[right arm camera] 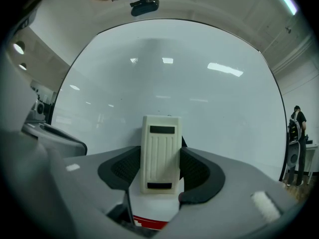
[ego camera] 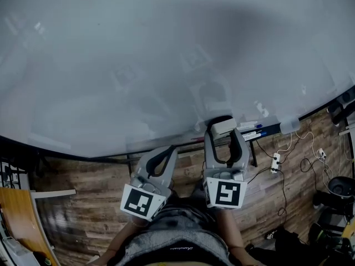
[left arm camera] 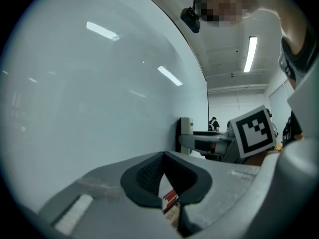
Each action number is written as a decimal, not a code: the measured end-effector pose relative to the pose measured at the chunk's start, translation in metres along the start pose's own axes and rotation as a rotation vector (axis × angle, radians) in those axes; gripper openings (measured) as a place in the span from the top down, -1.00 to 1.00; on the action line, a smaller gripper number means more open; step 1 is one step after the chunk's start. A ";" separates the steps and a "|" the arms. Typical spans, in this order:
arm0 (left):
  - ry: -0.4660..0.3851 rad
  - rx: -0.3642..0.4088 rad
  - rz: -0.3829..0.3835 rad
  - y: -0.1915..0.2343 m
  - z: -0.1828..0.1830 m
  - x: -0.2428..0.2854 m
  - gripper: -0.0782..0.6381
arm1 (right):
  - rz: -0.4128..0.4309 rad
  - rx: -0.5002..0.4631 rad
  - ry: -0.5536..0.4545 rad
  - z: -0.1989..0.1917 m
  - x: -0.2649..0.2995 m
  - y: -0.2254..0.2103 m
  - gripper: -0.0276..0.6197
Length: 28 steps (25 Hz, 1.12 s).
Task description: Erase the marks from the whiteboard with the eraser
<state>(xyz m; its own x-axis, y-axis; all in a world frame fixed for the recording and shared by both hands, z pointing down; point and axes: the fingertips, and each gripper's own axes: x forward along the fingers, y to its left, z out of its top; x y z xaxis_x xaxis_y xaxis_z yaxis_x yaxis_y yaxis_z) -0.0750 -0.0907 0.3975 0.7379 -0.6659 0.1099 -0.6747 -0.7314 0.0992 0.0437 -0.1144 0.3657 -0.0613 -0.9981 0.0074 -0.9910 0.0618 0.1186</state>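
Two grippers sit side by side close in front of your body, both pointing toward the lower edge of one large whiteboard (ego camera: pixel 166 65) that fills most of the head view.

Your right gripper (ego camera: pixel 224 132) points straight ahead and reaches furthest, up to the board's bottom edge. Its jaws are closed on the sides of one eraser (ego camera: pixel 223 126), a cream block with a ribbed back and two dark slots. In the right gripper view the eraser (right arm camera: pixel 160 153) stands upright between the two dark pads, with the board behind it. Whether it touches the board cannot be told.

Your left gripper (ego camera: pixel 172 148) is held lower and further back, leaning toward the right one. In the left gripper view its jaws (left arm camera: pixel 163 156) meet at the tips and hold nothing. Only a narrow wedge of wooden floor shows through below them.

Each gripper carries one cube with black-and-white square markers, two in all: left (ego camera: pixel 143 201) and right (ego camera: pixel 224 193). Your two forearms come up from the bottom of the frame, one behind each cube.

Just right of the eraser, a few markers (ego camera: pixel 252 131) lie on the board's ledge. Their number is unclear. One white power strip (ego camera: pixel 274 160) lies on the wooden floor (ego camera: pixel 83 204) below.
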 end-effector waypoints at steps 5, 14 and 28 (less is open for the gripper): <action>-0.003 0.005 0.001 0.018 -0.005 -0.022 0.77 | -0.018 0.008 0.015 -0.002 0.001 0.027 0.15; 0.002 0.015 0.036 0.047 -0.015 -0.076 0.77 | 0.039 -0.038 0.015 -0.003 0.002 0.085 0.15; 0.002 -0.055 0.133 0.048 -0.018 -0.098 0.77 | 0.105 -0.067 0.009 -0.004 0.004 0.100 0.15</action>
<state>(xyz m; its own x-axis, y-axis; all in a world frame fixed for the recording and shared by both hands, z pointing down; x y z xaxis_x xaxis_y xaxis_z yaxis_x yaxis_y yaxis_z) -0.1797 -0.0575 0.4094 0.6420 -0.7560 0.1273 -0.7663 -0.6275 0.1381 -0.0554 -0.1124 0.3813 -0.1628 -0.9861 0.0320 -0.9691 0.1659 0.1824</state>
